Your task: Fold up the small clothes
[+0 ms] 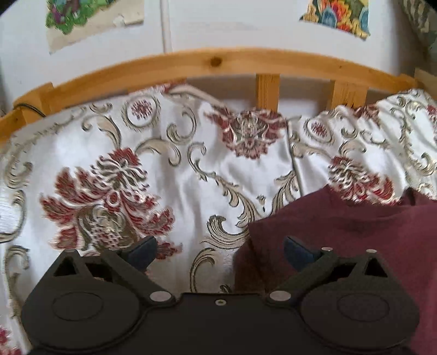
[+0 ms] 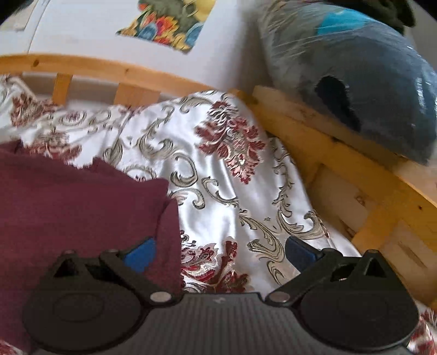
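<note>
Left gripper [image 1: 220,252]: jaws standing wide apart, gripping nothing, hovering over the left edge of the maroon garment [image 1: 341,232]; right finger above the cloth, left finger above the bedspread [image 1: 169,169].

Right gripper [image 2: 220,255]: jaws also spread wide, holding nothing, straddling the garment's right edge; left blue pad [image 2: 140,255] over the maroon garment [image 2: 82,202], right pad over the bedspread [image 2: 224,191].

Garment lying flat on the white floral bedspread, between the two grippers, folded edges showing.

Beyond: wooden bed frame [image 1: 218,61] running along the far side, slats below the rail. Plastic-wrapped blue bundle [image 2: 363,82] resting on the frame at right. Colourful pictures [image 1: 338,16] hanging on the white wall.
</note>
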`<move>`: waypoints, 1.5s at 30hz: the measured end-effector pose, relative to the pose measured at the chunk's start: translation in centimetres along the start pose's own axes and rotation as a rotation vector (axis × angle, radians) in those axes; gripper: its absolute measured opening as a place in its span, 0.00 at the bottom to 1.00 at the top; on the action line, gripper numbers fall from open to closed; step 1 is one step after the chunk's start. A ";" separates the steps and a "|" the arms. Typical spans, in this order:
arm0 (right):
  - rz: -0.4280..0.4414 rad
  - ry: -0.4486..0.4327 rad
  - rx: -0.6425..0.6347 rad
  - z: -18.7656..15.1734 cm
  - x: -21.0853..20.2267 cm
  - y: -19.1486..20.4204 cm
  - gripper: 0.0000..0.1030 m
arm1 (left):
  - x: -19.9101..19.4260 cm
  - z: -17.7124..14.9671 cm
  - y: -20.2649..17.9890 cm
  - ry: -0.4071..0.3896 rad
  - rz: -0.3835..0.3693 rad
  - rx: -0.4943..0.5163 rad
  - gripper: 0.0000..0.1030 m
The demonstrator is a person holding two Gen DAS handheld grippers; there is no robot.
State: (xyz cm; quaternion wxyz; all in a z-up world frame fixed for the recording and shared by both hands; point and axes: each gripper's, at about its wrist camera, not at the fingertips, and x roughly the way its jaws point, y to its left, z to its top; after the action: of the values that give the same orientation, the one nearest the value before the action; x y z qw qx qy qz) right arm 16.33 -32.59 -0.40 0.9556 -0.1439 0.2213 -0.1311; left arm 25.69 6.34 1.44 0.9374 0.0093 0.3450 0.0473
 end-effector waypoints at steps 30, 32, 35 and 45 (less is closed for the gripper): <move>0.479 0.067 -0.221 6.1 2.6 13.8 1.00 | -4.9 -9.7 1.2 0.251 -0.257 -0.169 0.99; 0.474 0.054 -0.248 6.8 3.7 15.4 1.00 | -3.8 -10.0 1.9 0.252 -0.258 -0.225 0.99; 0.479 0.031 -0.280 7.6 5.2 17.1 1.00 | -2.7 -10.1 2.5 0.249 -0.272 -0.286 0.99; 0.449 -0.018 -0.258 10.6 9.5 19.3 1.00 | -1.1 -9.7 2.6 0.178 -0.332 -0.262 0.99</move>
State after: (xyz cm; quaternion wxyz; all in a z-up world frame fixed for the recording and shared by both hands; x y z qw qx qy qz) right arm 33.08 -15.48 -1.35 0.9364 -0.2128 0.2542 0.1147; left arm 18.38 8.67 -5.15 0.8915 -0.1736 0.4139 -0.0623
